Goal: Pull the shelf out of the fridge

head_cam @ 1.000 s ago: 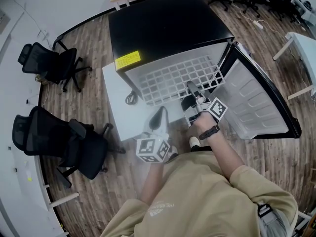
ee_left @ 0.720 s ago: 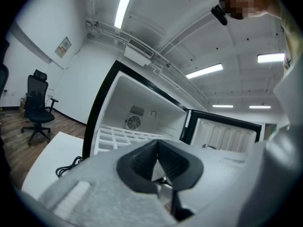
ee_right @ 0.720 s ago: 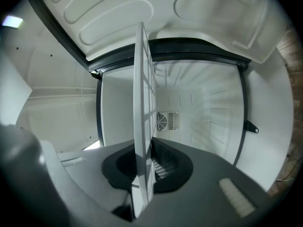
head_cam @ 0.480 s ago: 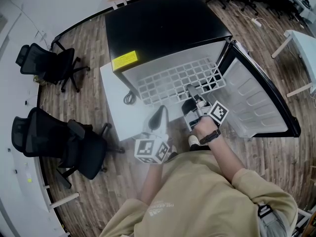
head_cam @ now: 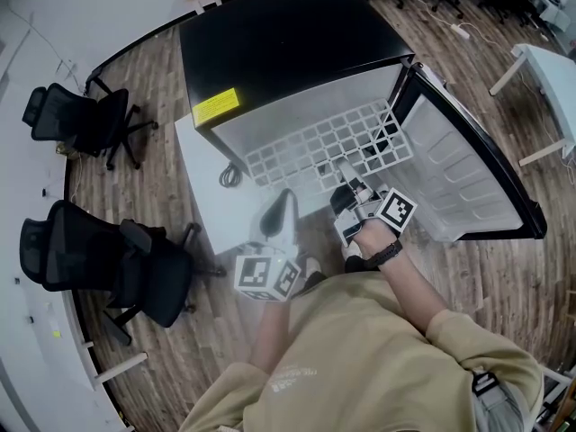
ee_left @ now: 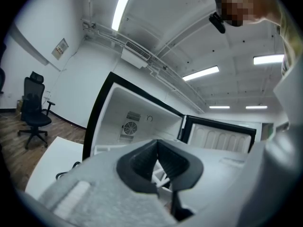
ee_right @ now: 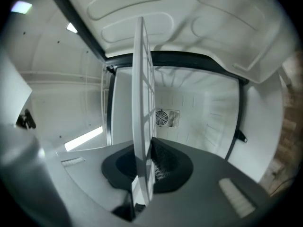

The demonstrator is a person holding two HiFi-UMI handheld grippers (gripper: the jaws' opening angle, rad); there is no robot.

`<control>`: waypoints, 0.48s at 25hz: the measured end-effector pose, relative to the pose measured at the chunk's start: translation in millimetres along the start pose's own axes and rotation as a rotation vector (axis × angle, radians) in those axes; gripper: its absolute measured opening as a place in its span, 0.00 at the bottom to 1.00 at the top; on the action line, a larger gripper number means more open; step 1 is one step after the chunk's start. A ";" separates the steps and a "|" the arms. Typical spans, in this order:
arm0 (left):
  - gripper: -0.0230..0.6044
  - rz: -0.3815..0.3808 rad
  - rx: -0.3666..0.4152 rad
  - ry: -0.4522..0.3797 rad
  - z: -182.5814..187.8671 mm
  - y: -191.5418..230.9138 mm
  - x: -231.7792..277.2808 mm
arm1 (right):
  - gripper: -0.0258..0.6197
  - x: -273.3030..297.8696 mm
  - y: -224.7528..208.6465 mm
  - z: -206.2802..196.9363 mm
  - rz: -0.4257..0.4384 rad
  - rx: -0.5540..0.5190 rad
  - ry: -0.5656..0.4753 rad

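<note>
We noted the left gripper (head_cam: 284, 198) by the desk's (head_cam: 202, 183) near right corner, jaws together on nothing. The shelf (head_cam: 306, 151) had slid slightly further out of the fridge (head_cam: 279, 43) than a second before. The right gripper (head_cam: 343, 164) clamped its front edge. We judged the pull well along but unfinished.

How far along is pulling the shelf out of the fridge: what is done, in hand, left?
Done: the door stands open and the right gripper is shut on the front edge of the shelf. In hand: the shelf juts partway out of the fridge. Left: its back part sits inside; the left gripper, jaws together, holds nothing.
</note>
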State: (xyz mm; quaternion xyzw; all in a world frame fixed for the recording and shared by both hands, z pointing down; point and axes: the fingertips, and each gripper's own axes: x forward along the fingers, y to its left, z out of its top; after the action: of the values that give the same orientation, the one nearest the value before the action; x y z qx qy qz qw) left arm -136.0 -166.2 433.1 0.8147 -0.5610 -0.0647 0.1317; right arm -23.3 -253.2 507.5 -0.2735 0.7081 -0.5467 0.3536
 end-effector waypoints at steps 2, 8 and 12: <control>0.04 0.002 0.010 0.006 -2.3 -1.1 -1.5 | 0.09 -8.4 7.3 -3.4 0.002 -0.124 0.051; 0.04 0.002 0.024 0.028 -11.7 -3.1 -3.9 | 0.09 -32.3 17.5 -4.5 0.003 -0.250 0.058; 0.04 0.012 0.049 0.045 -16.8 -3.7 -5.1 | 0.09 -42.0 31.8 -6.2 -0.046 -0.486 0.080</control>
State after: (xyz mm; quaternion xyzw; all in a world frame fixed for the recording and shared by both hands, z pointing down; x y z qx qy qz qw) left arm -130.2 -157.8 447.9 0.8156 -0.5641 -0.0316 0.1245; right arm -3.0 -209.0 486.2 -0.3447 0.8258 -0.3787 0.2364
